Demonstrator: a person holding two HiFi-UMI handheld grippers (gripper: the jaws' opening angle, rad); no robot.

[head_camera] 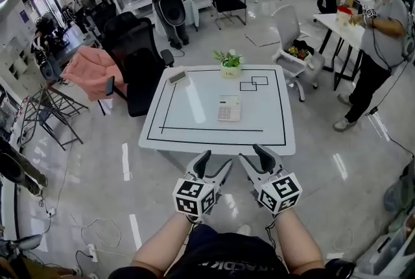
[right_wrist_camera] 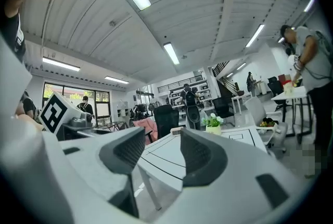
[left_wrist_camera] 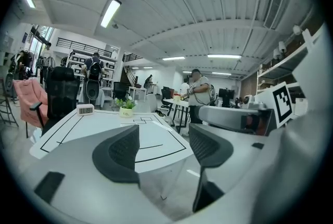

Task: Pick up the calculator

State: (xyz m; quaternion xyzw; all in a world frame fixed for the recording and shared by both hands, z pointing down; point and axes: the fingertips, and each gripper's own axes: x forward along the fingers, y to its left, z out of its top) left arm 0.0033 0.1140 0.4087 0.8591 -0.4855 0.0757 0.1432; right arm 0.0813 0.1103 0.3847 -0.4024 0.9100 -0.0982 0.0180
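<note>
Calculator point(head_camera: 229, 108) is seen lying flat on the worktop point(head_camera: 170, 117), well apart from the left claw point(head_camera: 215, 161) and right claw point(head_camera: 253, 154), both held wide and empty. Being thin, it may be pushed along rather than gripped.

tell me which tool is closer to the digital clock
Left. The left tool is off the near edge of the table, with the digital clock at the far left corner; the right tool sits further right.
</note>
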